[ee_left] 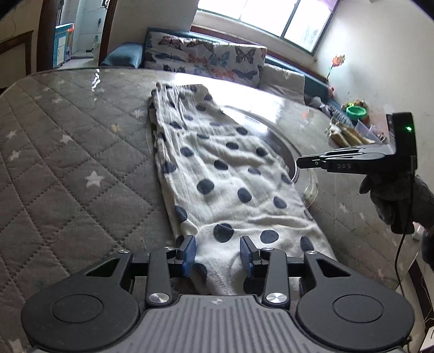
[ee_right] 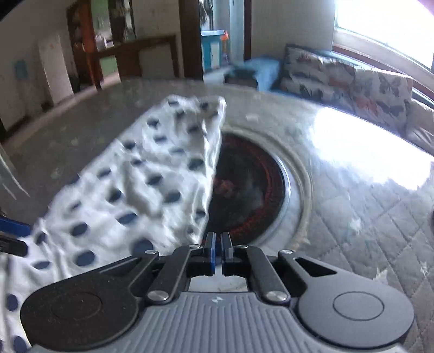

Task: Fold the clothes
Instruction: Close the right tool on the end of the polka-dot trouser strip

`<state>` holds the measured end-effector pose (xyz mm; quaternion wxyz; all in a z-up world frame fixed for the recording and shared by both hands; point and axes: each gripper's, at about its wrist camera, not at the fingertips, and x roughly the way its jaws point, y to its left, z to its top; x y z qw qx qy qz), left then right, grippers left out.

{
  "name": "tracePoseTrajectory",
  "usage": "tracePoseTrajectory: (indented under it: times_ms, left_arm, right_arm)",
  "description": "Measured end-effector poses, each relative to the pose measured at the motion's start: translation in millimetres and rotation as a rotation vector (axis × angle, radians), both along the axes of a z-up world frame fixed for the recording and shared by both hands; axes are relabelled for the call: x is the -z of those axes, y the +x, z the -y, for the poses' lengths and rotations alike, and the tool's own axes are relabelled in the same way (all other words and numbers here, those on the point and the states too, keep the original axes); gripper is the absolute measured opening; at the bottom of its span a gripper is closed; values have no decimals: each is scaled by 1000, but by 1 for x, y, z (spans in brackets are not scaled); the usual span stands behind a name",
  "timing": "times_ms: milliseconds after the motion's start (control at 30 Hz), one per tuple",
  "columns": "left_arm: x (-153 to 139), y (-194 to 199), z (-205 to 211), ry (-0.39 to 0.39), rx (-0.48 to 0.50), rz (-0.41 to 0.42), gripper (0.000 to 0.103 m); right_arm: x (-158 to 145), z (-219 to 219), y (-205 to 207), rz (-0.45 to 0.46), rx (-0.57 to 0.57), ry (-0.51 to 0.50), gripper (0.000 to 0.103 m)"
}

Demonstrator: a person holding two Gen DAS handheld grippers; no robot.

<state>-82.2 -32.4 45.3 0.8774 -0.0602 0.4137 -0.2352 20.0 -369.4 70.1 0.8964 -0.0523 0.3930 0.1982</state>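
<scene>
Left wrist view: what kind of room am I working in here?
Likely a home living or dining room: a butterfly-print sofa under a window, and a glass-topped round table over quilted cloth, with a built-in burner.

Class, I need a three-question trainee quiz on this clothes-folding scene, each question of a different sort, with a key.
1. True or false: the left tool has its pads pressed shut on the polka-dot garment.
2. Which tool is closed? A) left B) right C) both
3. Fill in: the garment's far side partly covers a round ____ set in the table.

Key: 1 false, the pads stand apart with cloth between them; 2 B; 3 hotplate.
</scene>
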Motion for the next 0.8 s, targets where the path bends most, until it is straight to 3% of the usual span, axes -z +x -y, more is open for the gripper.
tracePoseTrajectory:
  times_ms: [133, 333, 500, 667, 800]
  left_arm:
    - [-10, 1, -1, -27, -6, 31, 39]
    - [-2, -3, 7, 6, 32, 26, 38]
    - [6, -12, 4, 37, 46, 14, 39]
    - [-7, -20, 3, 10, 44, 56, 41]
    - [-8, -21, 11, 27, 71, 71, 41]
  right_arm:
    - [-10, -26, -16, -12, -136, 56, 8]
    - [3, -64, -40, -41, -281, 25, 9]
    - [11, -74, -59, -27, -319, -89, 9]
    - [-2, -83, -76, 25, -350, -65, 15]
    - [1, -95, -90, 14, -405, -67, 16]
